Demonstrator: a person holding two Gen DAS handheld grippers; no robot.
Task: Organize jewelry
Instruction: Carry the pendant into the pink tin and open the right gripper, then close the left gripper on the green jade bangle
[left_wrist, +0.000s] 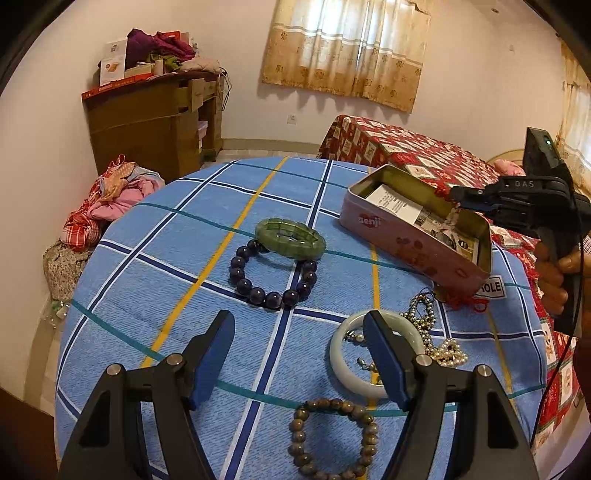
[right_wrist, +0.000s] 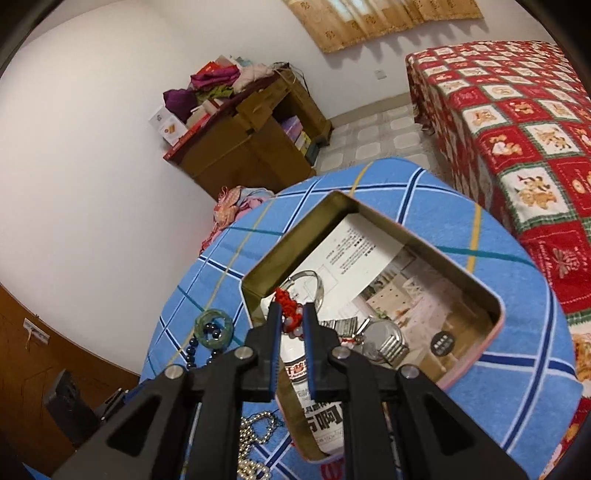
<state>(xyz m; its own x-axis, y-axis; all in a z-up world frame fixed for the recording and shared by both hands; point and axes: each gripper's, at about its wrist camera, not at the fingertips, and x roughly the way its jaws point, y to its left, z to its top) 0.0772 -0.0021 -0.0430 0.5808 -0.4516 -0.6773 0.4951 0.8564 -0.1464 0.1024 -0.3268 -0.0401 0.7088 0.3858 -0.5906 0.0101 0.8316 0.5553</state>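
Jaws of the right gripper are pinching a red knotted cord and hanging it over the open tin, likely so the piece drops inside. The tin is metal with pale pink walls, lined with printed paper, and already holding a clear bangle and a steel watch. Jaws of the left gripper are standing wide and empty above the blue checked desk, over a smooth white bangle. Farther off, dark round beads are lying under a green stone bracelet; brown beads are lying nearest, and a pearl chain to the right.
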